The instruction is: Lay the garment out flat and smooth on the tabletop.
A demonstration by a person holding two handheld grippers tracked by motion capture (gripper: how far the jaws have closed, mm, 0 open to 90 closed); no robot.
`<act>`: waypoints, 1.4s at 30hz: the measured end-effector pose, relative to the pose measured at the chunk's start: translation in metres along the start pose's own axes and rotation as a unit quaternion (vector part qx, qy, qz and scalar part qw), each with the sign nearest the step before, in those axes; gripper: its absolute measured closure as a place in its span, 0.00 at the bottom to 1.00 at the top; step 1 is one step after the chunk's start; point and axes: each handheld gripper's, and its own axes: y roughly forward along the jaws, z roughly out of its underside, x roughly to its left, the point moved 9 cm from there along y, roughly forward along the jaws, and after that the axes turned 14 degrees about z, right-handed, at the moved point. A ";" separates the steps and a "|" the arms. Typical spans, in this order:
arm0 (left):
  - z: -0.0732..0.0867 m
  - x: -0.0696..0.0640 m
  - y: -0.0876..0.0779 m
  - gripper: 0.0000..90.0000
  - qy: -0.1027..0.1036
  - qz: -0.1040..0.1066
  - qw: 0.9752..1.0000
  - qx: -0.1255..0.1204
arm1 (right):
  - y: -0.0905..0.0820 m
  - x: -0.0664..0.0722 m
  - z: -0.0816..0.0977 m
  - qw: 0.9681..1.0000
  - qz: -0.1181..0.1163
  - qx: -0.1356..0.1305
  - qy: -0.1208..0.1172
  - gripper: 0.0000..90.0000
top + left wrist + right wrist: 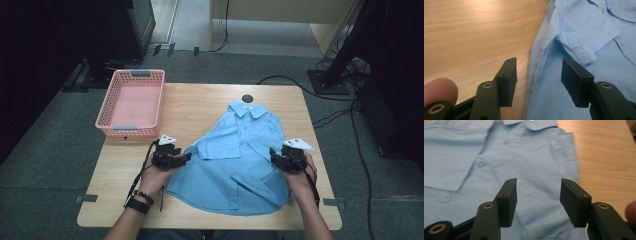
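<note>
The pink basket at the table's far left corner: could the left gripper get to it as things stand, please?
Probably yes: the left gripper, jaws open and empty, sits just below the pink basket, with bare table between them.

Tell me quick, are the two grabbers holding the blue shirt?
Left gripper: open, holding nothing, over the shirt's edge.
Right gripper: open, holding nothing, above the shirt.

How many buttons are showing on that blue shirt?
3 on the blue shirt in the right gripper view: one below the collar, one lower at mid-front, one nearest the camera at the left. More may be hidden under folds.
</note>
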 end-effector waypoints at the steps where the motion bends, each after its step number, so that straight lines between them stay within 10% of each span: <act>1: -0.002 -0.003 0.001 0.51 0.001 -0.001 1.000 -0.006 | -0.002 0.005 0.000 1.000 -0.004 0.001 -0.004 0.53; 7: -0.014 -0.036 0.009 0.51 0.039 0.005 0.999 -0.037 | 0.009 0.037 0.017 0.999 -0.033 0.014 -0.005 0.46; 14: -0.018 -0.064 0.029 0.47 0.074 0.034 0.996 -0.028 | 0.029 0.044 0.033 1.000 0.001 0.008 -0.009 0.39; 25: -0.008 -0.069 0.074 0.41 0.135 0.021 0.990 0.035 | 0.030 0.051 0.033 0.999 -0.036 0.010 -0.032 0.32; 29: -0.014 -0.057 0.081 0.46 0.121 -0.001 0.992 0.029 | 0.030 0.051 0.033 0.999 -0.036 0.010 -0.032 0.32; 37: -0.026 -0.036 0.078 1.00 0.117 -0.033 0.992 0.037 | 0.030 0.051 0.033 0.999 -0.040 0.009 -0.035 0.32; 42: -0.046 0.001 0.068 1.00 0.020 -0.040 0.999 -0.011 | 0.029 0.050 0.034 0.997 -0.058 0.005 -0.049 0.32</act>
